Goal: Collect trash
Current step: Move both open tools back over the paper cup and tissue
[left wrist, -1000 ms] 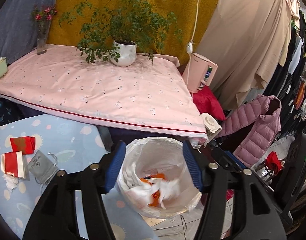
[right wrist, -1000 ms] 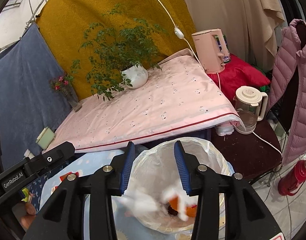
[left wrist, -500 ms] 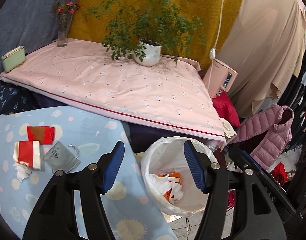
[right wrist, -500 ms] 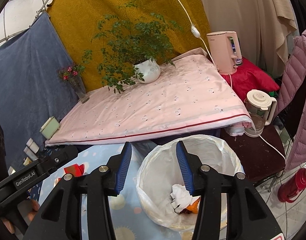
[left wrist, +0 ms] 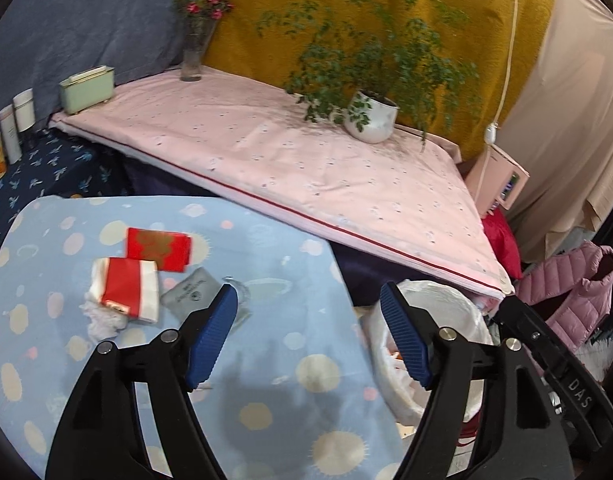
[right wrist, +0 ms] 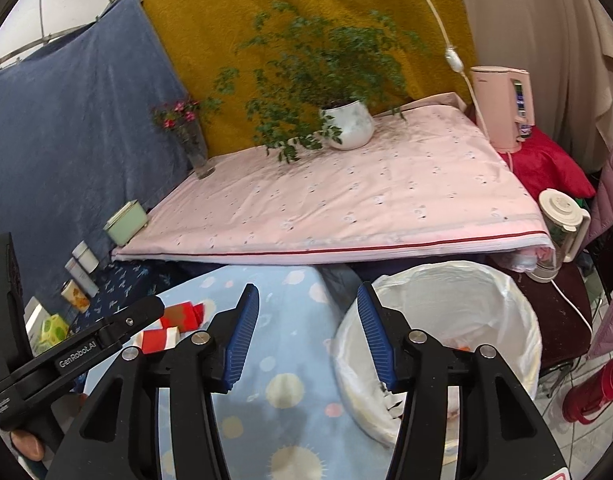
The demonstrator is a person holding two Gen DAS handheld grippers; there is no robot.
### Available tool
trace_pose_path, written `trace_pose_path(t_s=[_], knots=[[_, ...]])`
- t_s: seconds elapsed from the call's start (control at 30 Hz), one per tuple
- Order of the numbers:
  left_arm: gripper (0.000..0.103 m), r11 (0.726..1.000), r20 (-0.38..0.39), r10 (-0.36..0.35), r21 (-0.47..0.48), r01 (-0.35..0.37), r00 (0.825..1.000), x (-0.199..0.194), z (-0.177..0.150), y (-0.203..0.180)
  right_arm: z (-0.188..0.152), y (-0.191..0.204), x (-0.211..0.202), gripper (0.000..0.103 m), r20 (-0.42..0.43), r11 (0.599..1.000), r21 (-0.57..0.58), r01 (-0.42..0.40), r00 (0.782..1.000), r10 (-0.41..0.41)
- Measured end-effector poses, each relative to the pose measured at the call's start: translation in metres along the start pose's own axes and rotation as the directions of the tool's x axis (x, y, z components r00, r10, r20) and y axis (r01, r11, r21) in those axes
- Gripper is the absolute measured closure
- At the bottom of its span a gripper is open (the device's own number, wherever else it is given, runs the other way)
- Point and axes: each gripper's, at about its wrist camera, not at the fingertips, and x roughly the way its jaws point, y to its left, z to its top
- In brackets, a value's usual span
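Far left on the pale blue spotted tablecloth [left wrist: 266,360]: a crumpled white tissue [left wrist: 102,322], touching and partly under a red-and-white paper packet [left wrist: 126,292]; just beyond, a red packet with a gold print [left wrist: 158,249]; just to the right, a flat grey pouch with a round logo [left wrist: 188,294] and a thin wire loop at its edge. All four still on the cloth, not yet collected. Next across, the left gripper [left wrist: 308,328], blue ribbed pads spread wide and opening further, nothing between them, poised over bare cloth beside the grey pouch. Further right, the right gripper [right wrist: 308,332], jaws about half apart and also opening, empty, straddling the table edge and the bin rim. Far right, the white-bag-lined round waste bin [right wrist: 518,308] below the table edge, with white and orange scraps already inside. Risks from here, as judgement: packets overlapping, so a pinch on one likely to drag a neighbour or leave the tissue behind; flat pouch lying flush, so pads apt to skid or bunch up the cloth; wire loop liable to snag a finger; soft tissue prone to tearing or slipping out over the gap between table and bin; loose liner easily caught and pulled off the rim by the near jaw.
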Motion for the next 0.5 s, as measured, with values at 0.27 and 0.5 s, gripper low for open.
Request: trace_pose_path(t_s=[0.27, 0.5], knots=[[0.030, 0.994, -0.009, 0.076, -0.081, -0.076, 0.997, -0.005, -0.006, 0.060, -0.010, 0.044, 0.020, 0.052, -0.054, 0.997, -0.043, -0.068, 0.996, 0.066], [0.026, 0.978, -0.031, 0.140, -0.151, -0.143, 0.990, -0.006, -0.018, 0.112, -0.025, 0.085, 0.042, 0.052, -0.115, 0.989, -0.097, -0.115, 0.988, 0.103]])
